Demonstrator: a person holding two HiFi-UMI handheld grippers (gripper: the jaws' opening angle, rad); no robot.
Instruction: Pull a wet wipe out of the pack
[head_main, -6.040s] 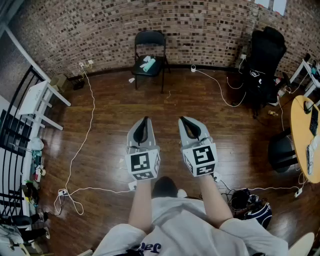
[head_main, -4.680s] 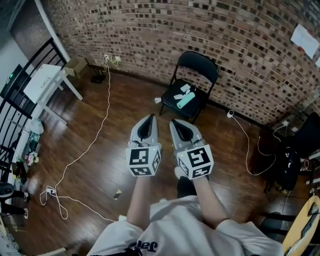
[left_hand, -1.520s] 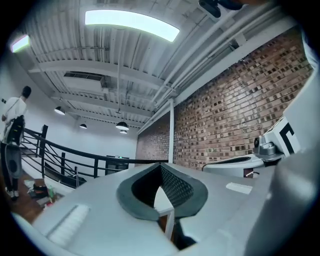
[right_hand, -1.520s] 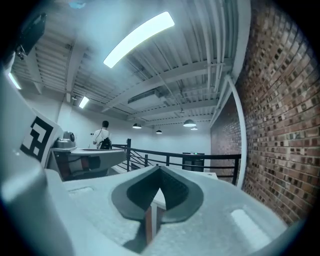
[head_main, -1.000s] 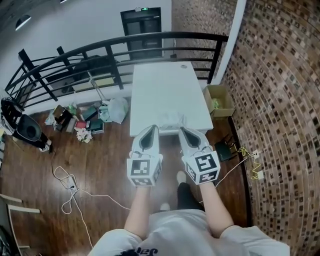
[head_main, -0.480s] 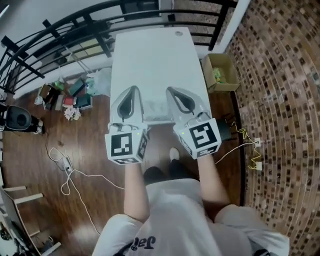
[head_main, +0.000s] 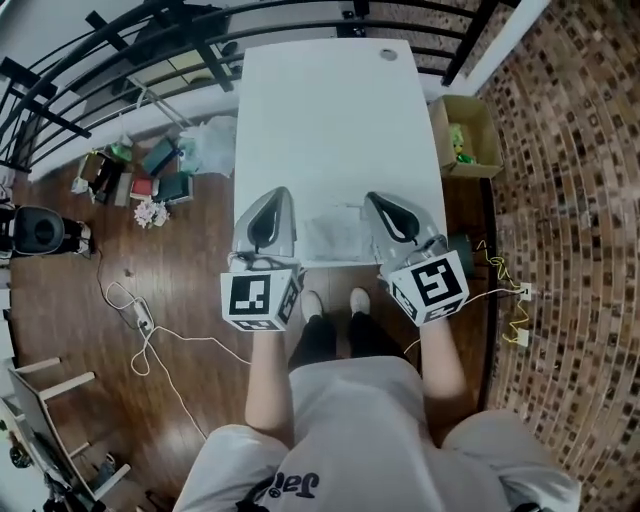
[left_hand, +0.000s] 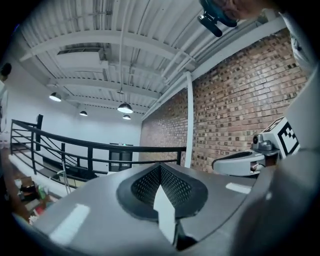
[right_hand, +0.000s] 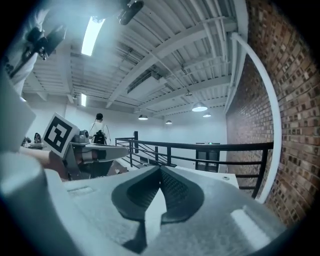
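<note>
Dark lettering (head_main: 291, 487) beginning "Ja" on the person's white shirt (head_main: 350, 420), rest cut off

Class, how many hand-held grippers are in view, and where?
2. Left hand-held gripper: over the near edge of the white table. Right hand-held gripper: beside it, to its right.

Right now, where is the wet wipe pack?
Head view: the wet wipe pack lies on the white table by its near edge, between the left gripper and right gripper.
</note>
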